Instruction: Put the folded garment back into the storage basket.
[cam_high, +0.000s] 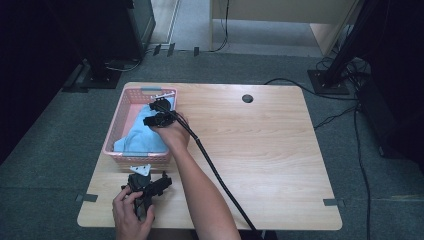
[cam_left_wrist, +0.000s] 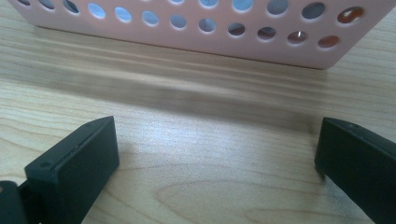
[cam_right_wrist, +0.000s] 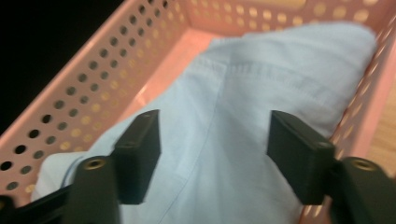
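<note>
Right gripper (cam_right_wrist: 212, 149) parted over the pale blue folded cloth garment (cam_right_wrist: 243, 121), lying released inside the pink perforated plastic basket (cam_high: 116, 120); left gripper (cam_left_wrist: 217, 158) open too (idle on the light wooden table (cam_high: 260, 150)); placing looks done, next withdraw upward cleanly.

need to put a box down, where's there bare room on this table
The table is bare wood from the right gripper's cable to its right edge, hole aside. Crowded at left: pink basket holding the blue cloth, right gripper above it, left gripper in front.
</note>
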